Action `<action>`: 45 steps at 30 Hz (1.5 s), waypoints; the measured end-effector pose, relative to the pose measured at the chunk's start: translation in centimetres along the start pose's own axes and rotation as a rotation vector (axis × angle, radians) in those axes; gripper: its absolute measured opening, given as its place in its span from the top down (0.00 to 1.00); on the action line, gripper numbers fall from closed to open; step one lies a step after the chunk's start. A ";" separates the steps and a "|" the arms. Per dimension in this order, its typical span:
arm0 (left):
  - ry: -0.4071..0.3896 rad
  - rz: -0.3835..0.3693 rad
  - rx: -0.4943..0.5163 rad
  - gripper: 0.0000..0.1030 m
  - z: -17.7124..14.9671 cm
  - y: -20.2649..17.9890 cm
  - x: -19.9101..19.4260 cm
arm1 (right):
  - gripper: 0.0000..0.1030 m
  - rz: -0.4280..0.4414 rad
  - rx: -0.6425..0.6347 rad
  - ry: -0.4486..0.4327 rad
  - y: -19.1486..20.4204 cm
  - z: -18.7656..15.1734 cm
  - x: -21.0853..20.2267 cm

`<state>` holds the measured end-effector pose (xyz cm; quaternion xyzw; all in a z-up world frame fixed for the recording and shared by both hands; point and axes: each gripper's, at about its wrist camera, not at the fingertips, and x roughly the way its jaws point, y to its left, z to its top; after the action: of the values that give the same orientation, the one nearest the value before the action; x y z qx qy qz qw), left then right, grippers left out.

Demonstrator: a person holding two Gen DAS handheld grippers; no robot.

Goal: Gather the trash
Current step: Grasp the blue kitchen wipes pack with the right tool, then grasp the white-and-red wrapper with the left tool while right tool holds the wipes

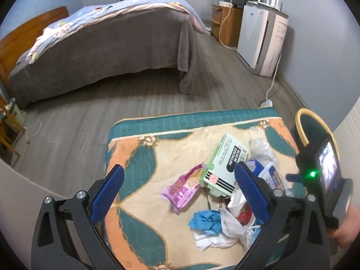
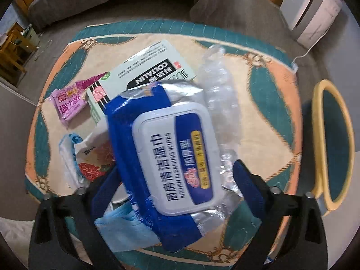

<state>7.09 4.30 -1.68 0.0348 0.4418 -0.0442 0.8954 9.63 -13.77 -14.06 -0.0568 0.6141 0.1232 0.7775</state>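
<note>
A blue and white wet wipes pack [image 2: 173, 155] lies tilted on the trash pile, on a patterned mat [image 2: 265, 121]. My right gripper [image 2: 176, 168] points down over the pack, and its pads meet the pack's two long edges. My left gripper [image 1: 180, 168] hovers open above the mat with nothing between its fingers. Just beyond its tips lie a pink wrapper [image 1: 182, 189] and a green and white box [image 1: 225, 164]. A crumpled blue glove [image 1: 205, 221] and white tissue [image 1: 216, 234] sit between its fingers, lower down. Clear plastic [image 2: 220, 85] and a blue face mask [image 2: 121, 225] lie by the pack.
A teal bin with a yellow rim [image 2: 333, 144] stands right of the mat. Beyond the mat are a wood floor [image 1: 135, 103], a bed with a grey cover [image 1: 112, 40], a white appliance [image 1: 261, 38] with a trailing cord, and a wooden cabinet [image 1: 227, 22].
</note>
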 end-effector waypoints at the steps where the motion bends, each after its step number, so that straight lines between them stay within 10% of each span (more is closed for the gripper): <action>1: 0.004 0.000 0.009 0.06 0.0 -0.2 0.1 | 0.23 0.013 0.006 0.006 -0.1 0.1 0.0; 24: 0.180 -0.135 0.136 0.10 -2.3 -6.2 5.4 | 0.33 0.102 0.178 -0.178 -8.2 1.8 -8.3; 36: 0.335 -0.155 0.255 0.58 -5.1 -9.8 9.2 | 0.33 0.121 0.187 -0.203 -9.9 2.1 -9.1; 45: 0.294 -0.171 0.283 0.81 -4.4 -10.5 8.6 | 0.33 0.115 0.177 -0.213 -9.8 2.3 -9.2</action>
<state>7.65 -6.15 -11.43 0.1286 0.5583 -0.1761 0.8005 12.37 -23.80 -5.19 0.0608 0.5387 0.1181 0.8320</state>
